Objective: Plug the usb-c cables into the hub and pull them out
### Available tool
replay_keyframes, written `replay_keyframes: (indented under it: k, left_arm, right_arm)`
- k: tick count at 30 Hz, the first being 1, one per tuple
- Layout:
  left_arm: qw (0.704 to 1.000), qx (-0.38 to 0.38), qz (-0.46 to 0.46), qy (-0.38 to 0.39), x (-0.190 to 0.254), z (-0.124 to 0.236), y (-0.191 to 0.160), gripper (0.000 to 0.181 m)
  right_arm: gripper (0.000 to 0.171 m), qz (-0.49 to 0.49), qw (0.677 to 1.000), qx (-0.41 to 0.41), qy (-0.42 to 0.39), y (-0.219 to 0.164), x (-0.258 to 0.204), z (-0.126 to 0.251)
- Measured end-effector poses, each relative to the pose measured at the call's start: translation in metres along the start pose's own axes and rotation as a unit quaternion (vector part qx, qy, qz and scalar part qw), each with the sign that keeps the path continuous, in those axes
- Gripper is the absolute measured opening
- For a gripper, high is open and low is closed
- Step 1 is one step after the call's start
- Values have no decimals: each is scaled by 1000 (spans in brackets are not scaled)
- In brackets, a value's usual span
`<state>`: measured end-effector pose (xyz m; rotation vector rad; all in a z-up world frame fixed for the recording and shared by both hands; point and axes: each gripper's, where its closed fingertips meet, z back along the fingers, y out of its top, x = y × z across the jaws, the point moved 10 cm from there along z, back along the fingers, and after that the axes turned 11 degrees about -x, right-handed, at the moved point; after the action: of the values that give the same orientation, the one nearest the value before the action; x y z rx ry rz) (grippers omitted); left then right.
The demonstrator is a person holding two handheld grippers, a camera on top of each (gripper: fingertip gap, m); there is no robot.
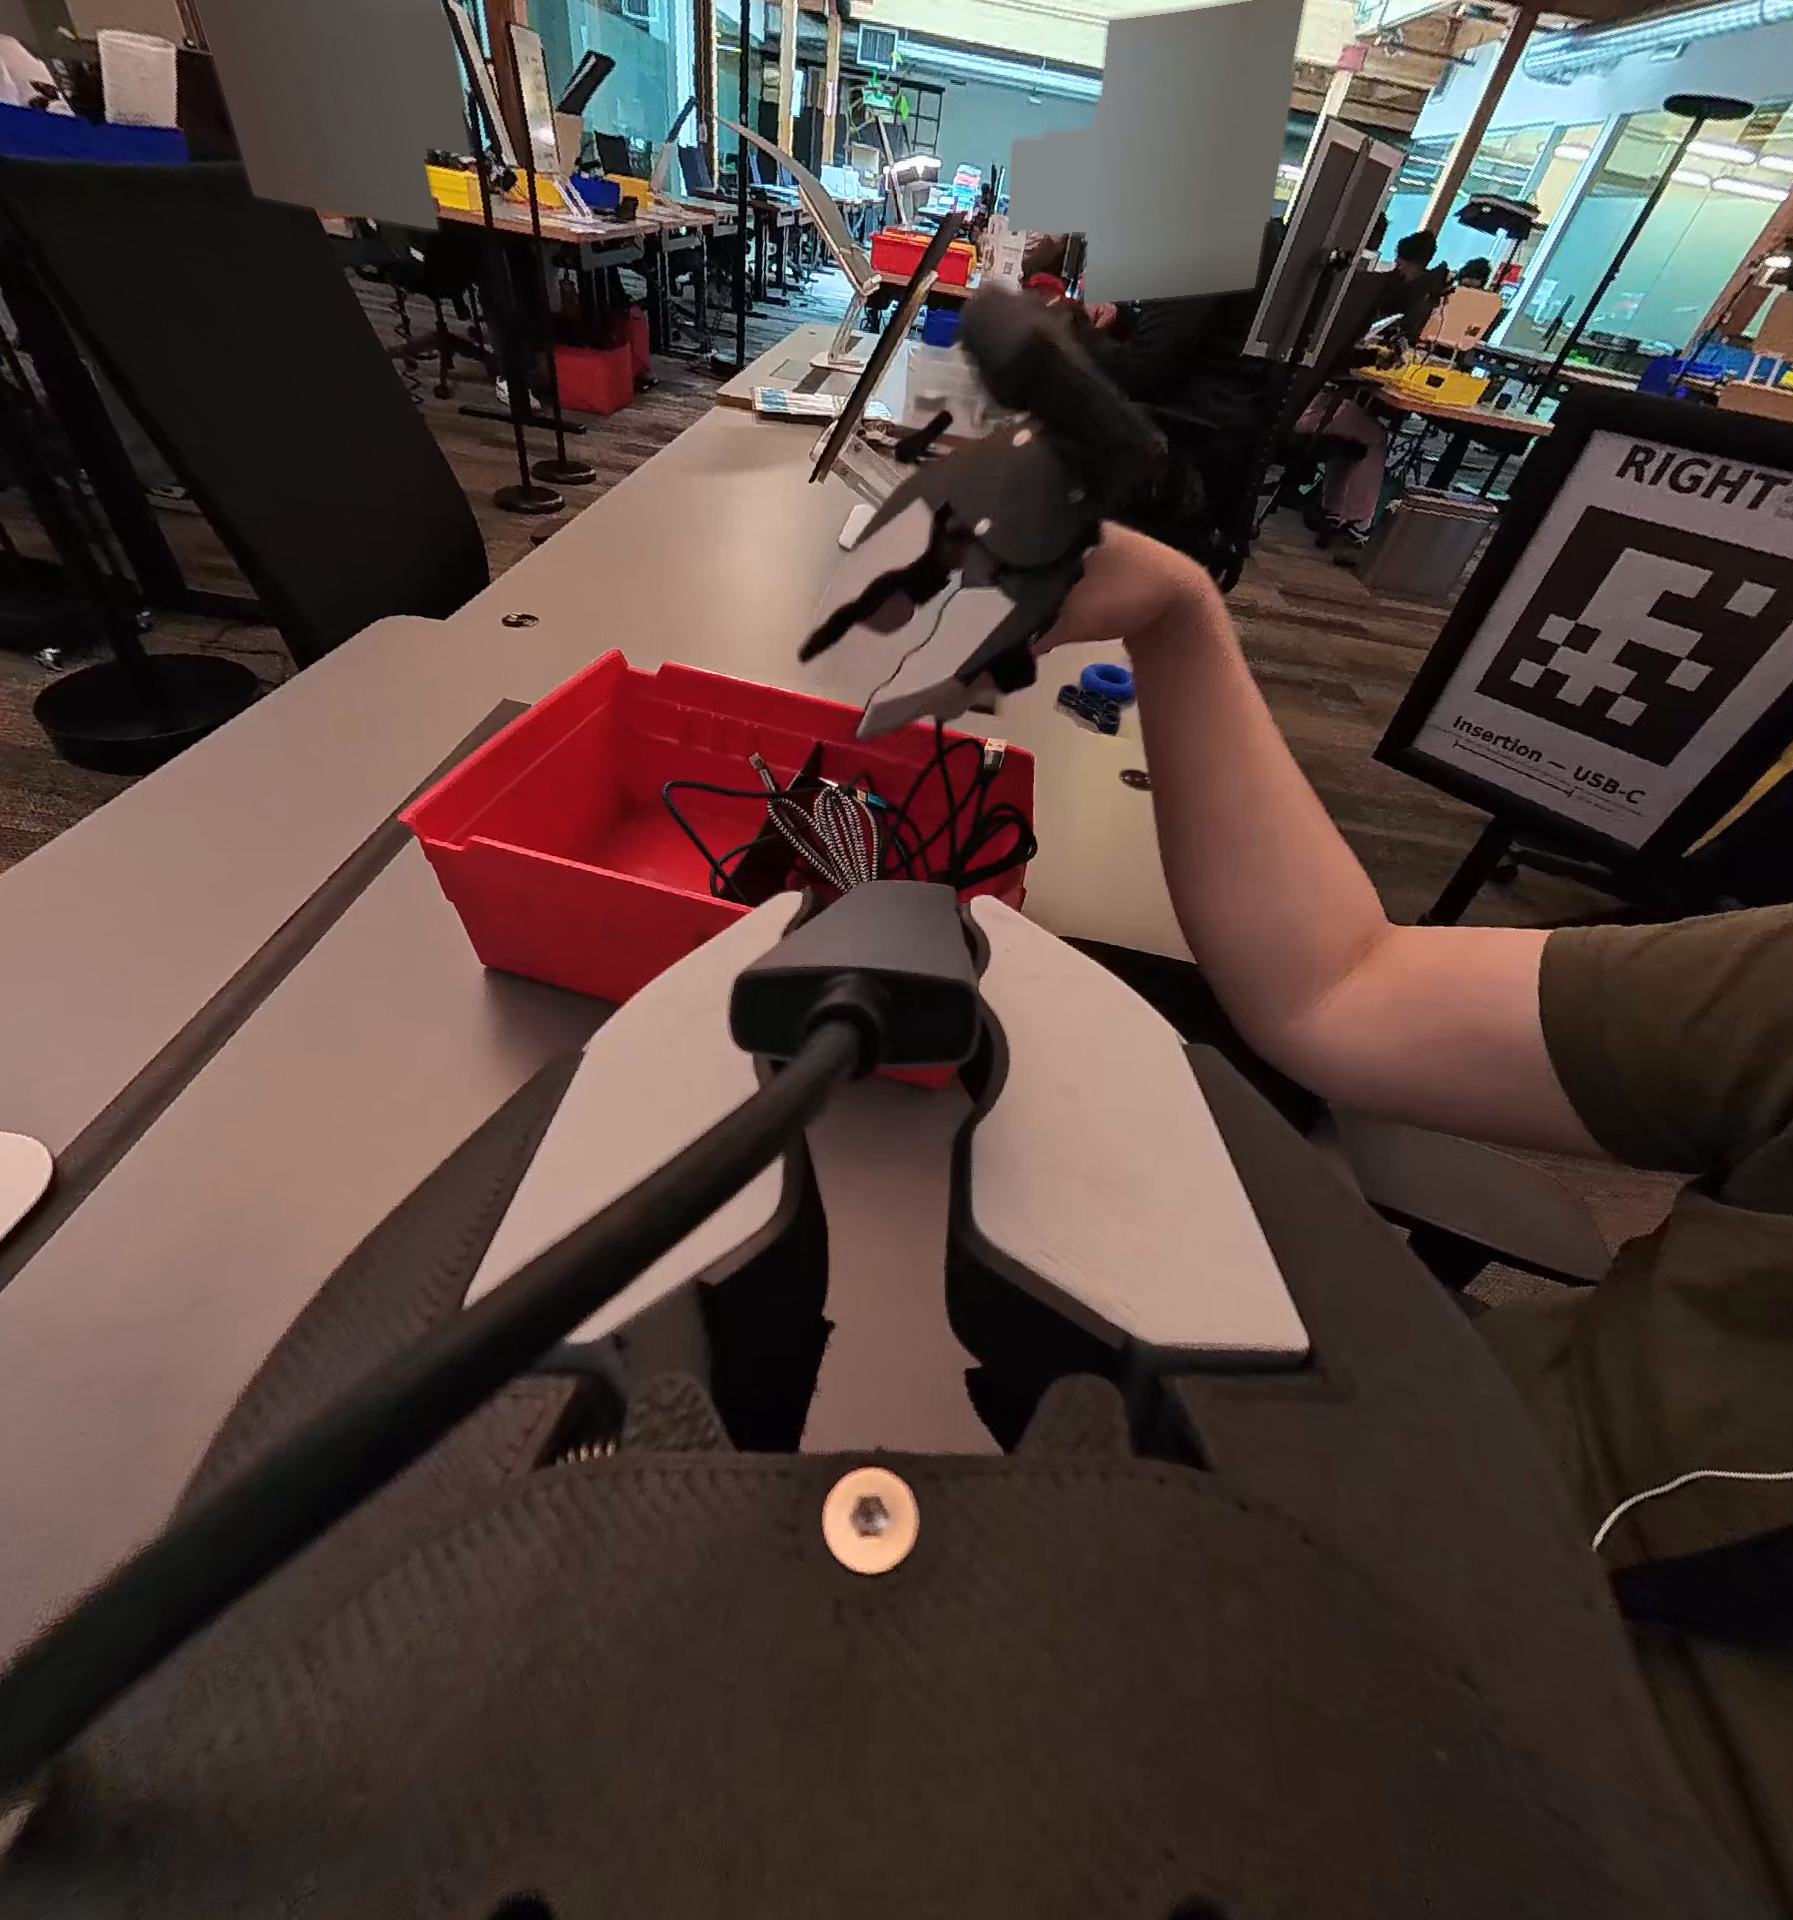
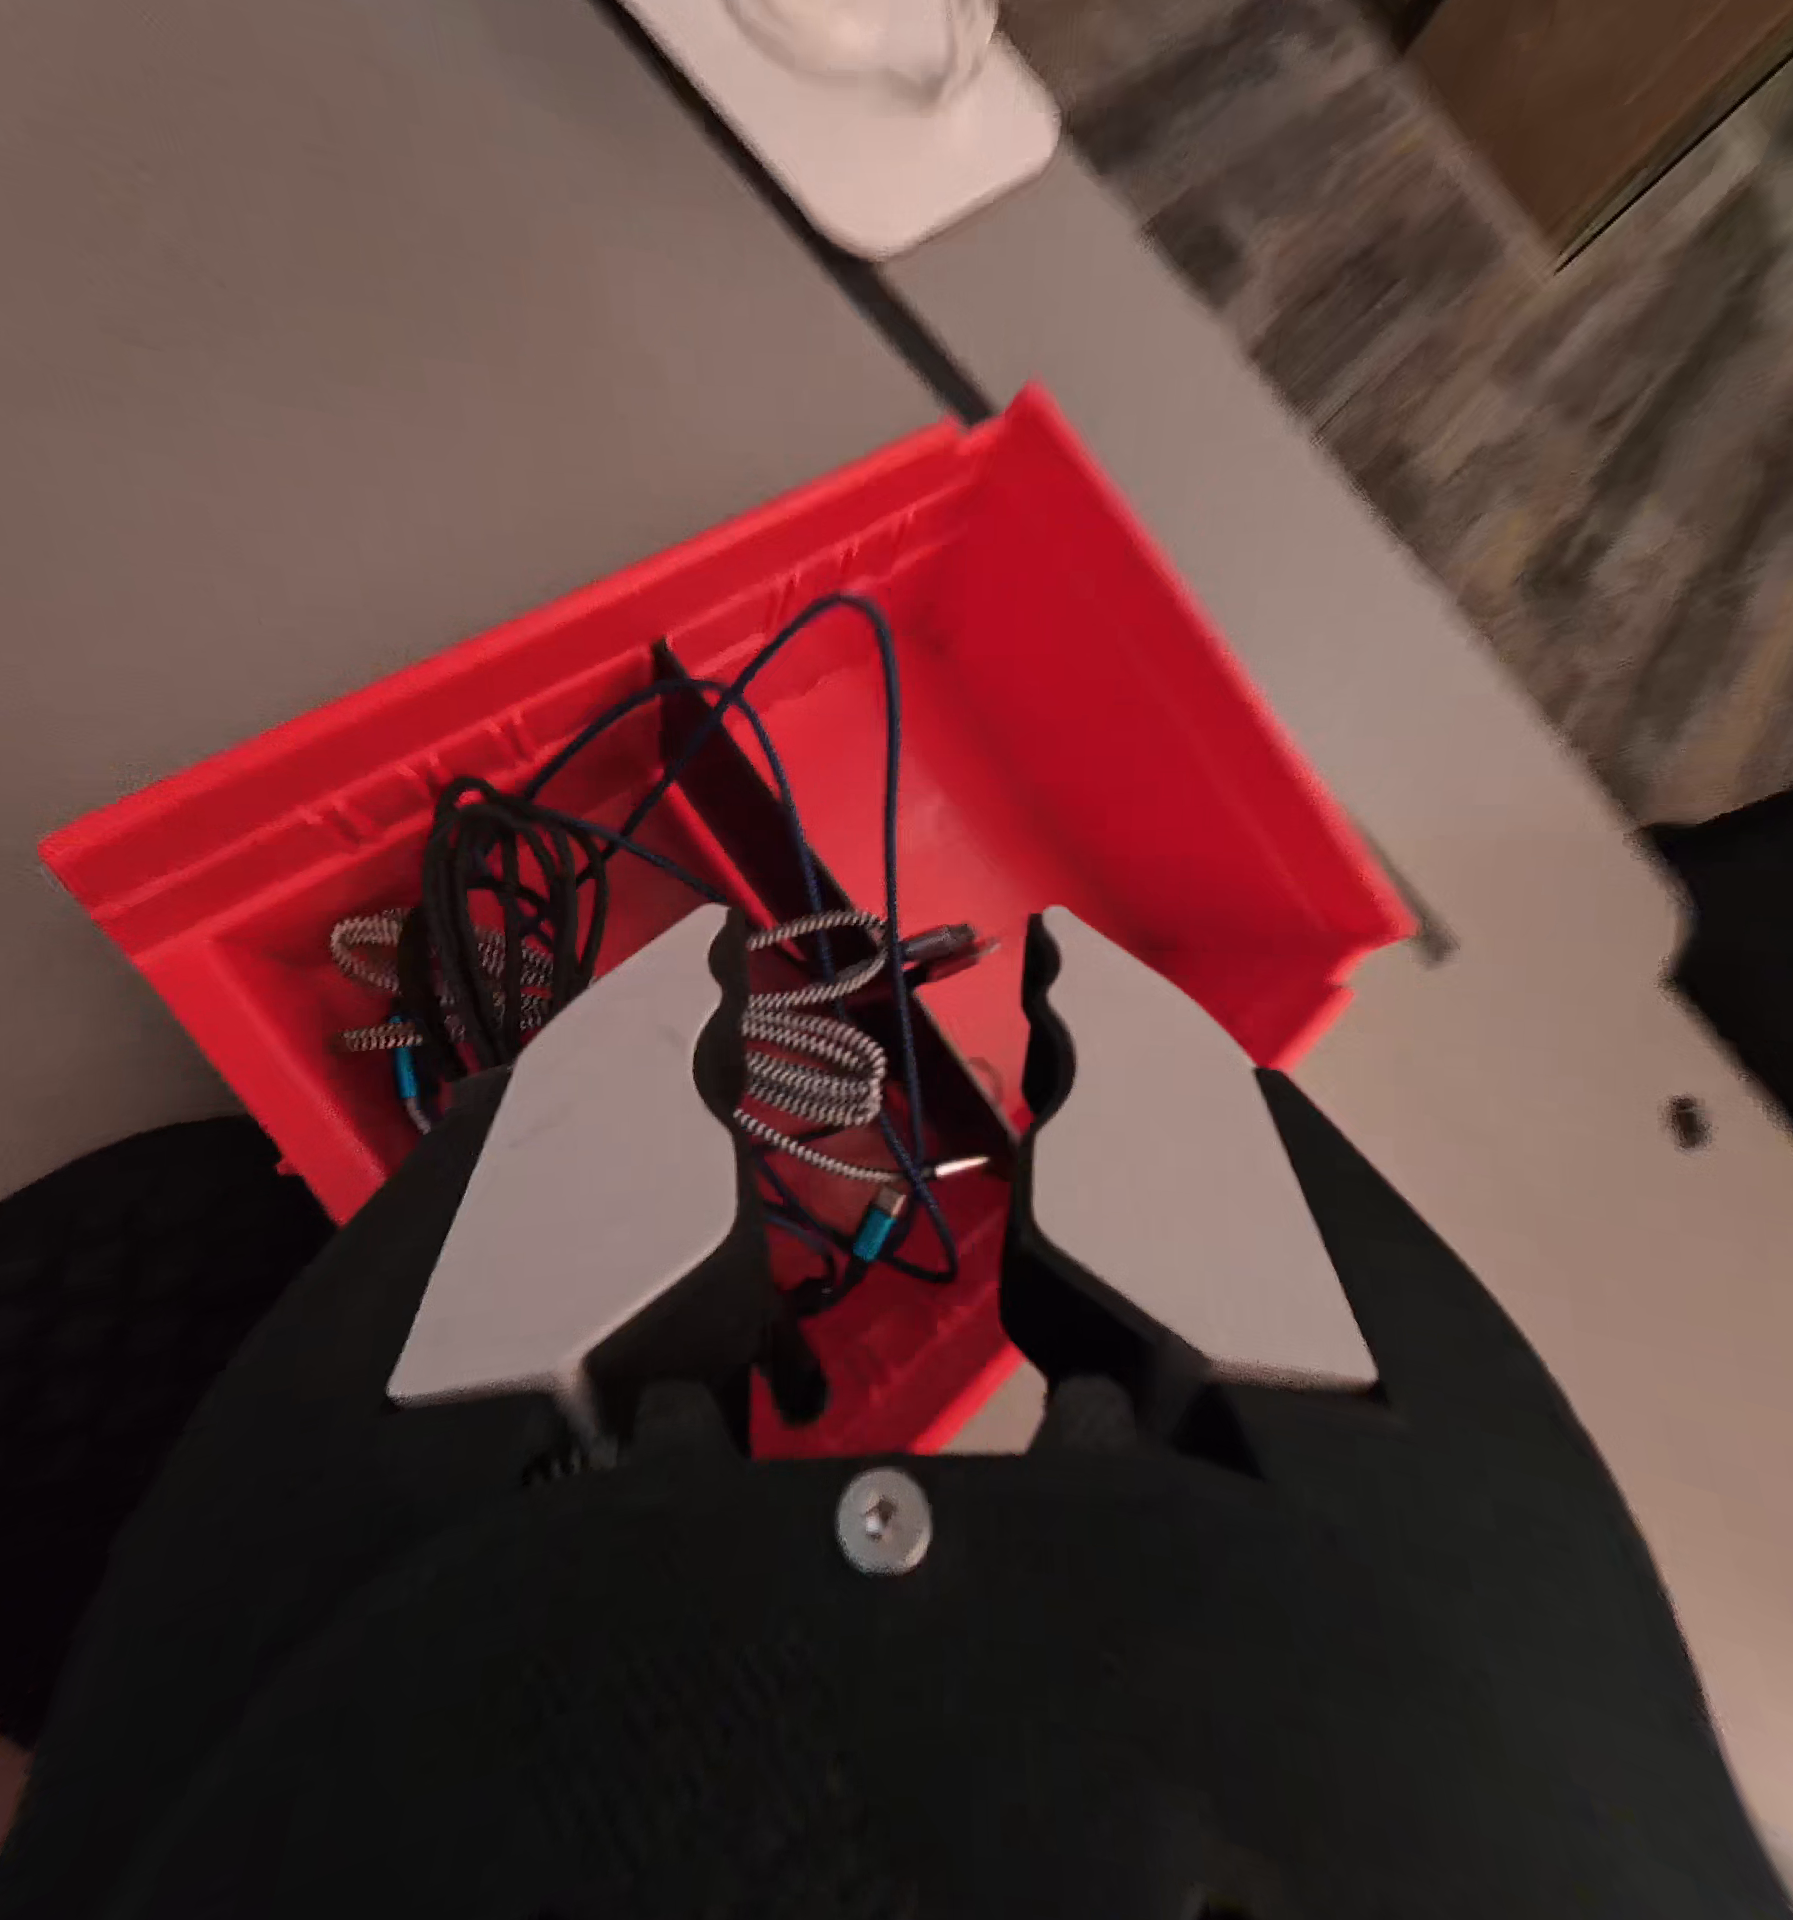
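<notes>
Gripping a dark grey hub [image 1: 861, 977], the left gripper [image 1: 876, 914] is seen in the left wrist view with both pale fingers closed against the hub's sides. A thick black cord [image 1: 435, 1340] runs from the hub's near end back toward the camera. Beyond the fingertips a red bin [image 1: 559, 883] sits on the grey table [image 1: 196, 935], with a tangle of cables [image 1: 850, 821] inside it. Above the bin's far right corner the right gripper [image 1: 850, 675] is held in a person's hand [image 1: 1131, 603], tilted down toward the bin, its fingers parted and nothing between them. A framed marker sign [image 1: 1640, 623] stands at the right, and a small blue object [image 1: 1100, 691] lies on the table beyond the bin.

Right wrist view, somewhat blurred: the right gripper [image 2: 876, 920] is seen hanging over the red bin [image 2: 1131, 727], jaws wide apart and empty. Between the fingers a black-and-white braided cable [image 2: 809, 1060] lies coiled across a black divider [image 2: 736, 800]; a dark blue cable [image 2: 871, 727] loops over it. A blue-sleeved USB-C plug [image 2: 876, 1231] lies near the bin's near wall. A black cable bundle [image 2: 487, 883] rests in the left compartment. The hub is out of this view.
</notes>
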<state>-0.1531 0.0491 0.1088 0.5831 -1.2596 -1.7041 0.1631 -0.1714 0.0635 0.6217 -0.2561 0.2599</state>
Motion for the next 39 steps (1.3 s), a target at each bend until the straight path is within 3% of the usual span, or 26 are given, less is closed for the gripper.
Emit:
replay_keyframes:
  k: [6, 9, 12, 16, 21, 23, 24, 26, 29, 32, 36, 39]
  left_arm:
    - [1000, -19, 9, -7, -1, -7, -3, 22]
    - [999, -38, 9, -10, -1, -14, -6, 23]
    - [998, -64, 3, -10, 1, -23, -10, 22]
    - [994, -110, -3, -25, 4, -36, -16, 22]
    - [985, -170, -24, -30, 9, -51, -25, 22]
    - [982, -181, -38, -33, 12, -55, -27, 22]
    - [981, -186, -46, -30, 13, -57, -27, 23]
    - [982, -180, -54, -32, 14, -58, -27, 23]
    - [987, -147, -56, -37, 17, -55, -21, 53]
    - [993, -106, -54, -28, 18, -46, -14, 67]
    - [996, -72, -37, -22, 18, -32, -6, 55]
    - [995, -88, -43, -9, 16, -28, -6, 53]
  right_arm:
    - [54, 86, 970, 200, -105, 49, -36, 66]
    - [51, 108, 946, 295, -77, 81, -64, 83]
    - [46, 102, 929, 354, 18, 116, -94, 83]
    - [44, 109, 917, 350, 156, 151, -132, 59]
    - [45, 123, 934, 269, 199, 169, -157, 17]
    - [38, 124, 935, 238, 233, 171, -161, 4]
    - [25, 123, 933, 233, 245, 171, -159, 1]
    - [23, 124, 928, 226, 270, 171, -153, 3]
    - [23, 106, 932, 253, 238, 165, -135, 15]
    - [23, 89, 942, 271, 178, 144, -102, 34]
    - [23, 59, 928, 347, 124, 95, -50, 66]
    - [23, 40, 936, 343, 66, 55, -20, 70]
